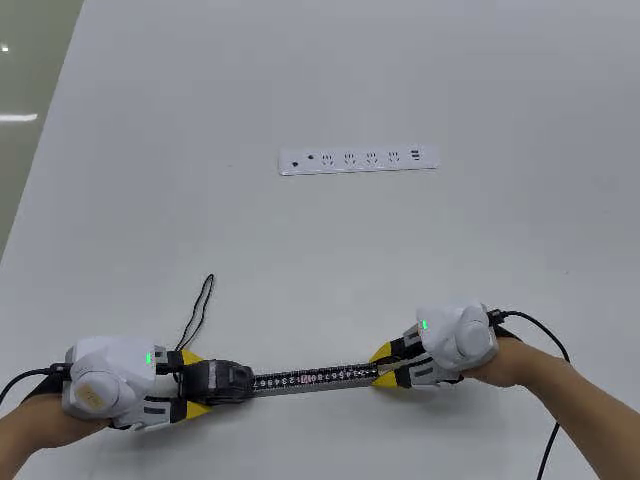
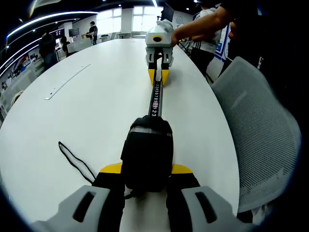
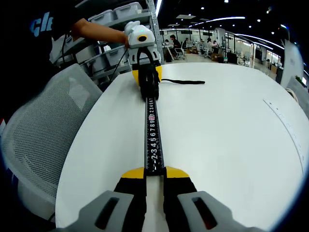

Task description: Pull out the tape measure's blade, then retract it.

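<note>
I'm gripping the tape measure (image 1: 222, 380) by its case in my left hand-held gripper (image 1: 195, 388). The yellow-tipped jaws are closed against both sides of the dark body, which is resting on the white counter (image 1: 300, 260) close to my edge. The blade (image 1: 315, 378) is running out of the case, flat along the counter, to my right hand-held gripper (image 1: 385, 368), whose jaws are pinched together on the blade's end. A thin black strap (image 1: 195, 312) is trailing from the case in a loop across the counter. Well beyond, a white power strip (image 1: 358, 159) is lying flat, apart from everything else. The counter is looking wide and smooth, rounded at its ends. A grey mesh chair (image 2: 260, 121) is standing just beside its edge. Around it an open office is showing: shelving with grey bins (image 3: 113, 14), long ceiling lights (image 3: 227, 19), and people (image 3: 174, 44) sitting at far desks. Greenish floor (image 1: 25, 80) is showing past the counter's left edge.
</note>
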